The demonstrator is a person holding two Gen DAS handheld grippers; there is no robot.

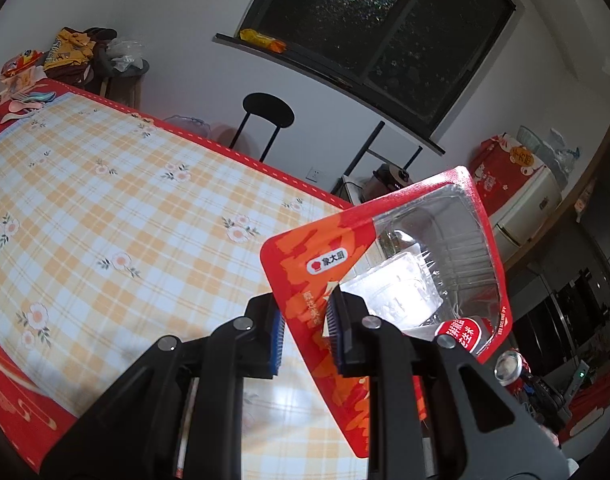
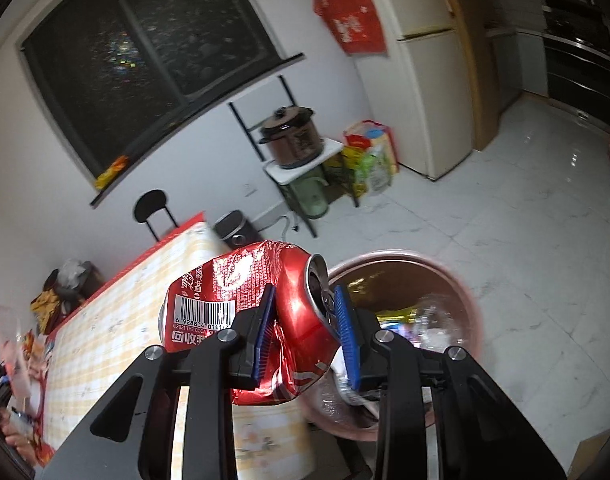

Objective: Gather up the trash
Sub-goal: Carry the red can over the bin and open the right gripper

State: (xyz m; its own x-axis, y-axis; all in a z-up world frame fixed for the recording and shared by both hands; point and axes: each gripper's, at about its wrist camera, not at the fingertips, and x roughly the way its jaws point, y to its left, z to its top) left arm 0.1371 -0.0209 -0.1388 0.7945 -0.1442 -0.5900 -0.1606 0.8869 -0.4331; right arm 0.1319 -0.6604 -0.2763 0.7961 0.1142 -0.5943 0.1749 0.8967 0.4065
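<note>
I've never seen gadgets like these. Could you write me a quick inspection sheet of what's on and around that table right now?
Surface: table under a checked floral cloth with a red border.
Job's things: red food package with a clear tray inside; crushed red soda can; round bin on the floor, already holding trash.
Clutter: spoons and snack packets at the table's far end.
Grippers: left gripper shut on the package; right gripper shut on the can, by the bin.
Cables: nothing seen.
Surroundings: dark window, black chair, cooker on a rack, fridge.
</note>
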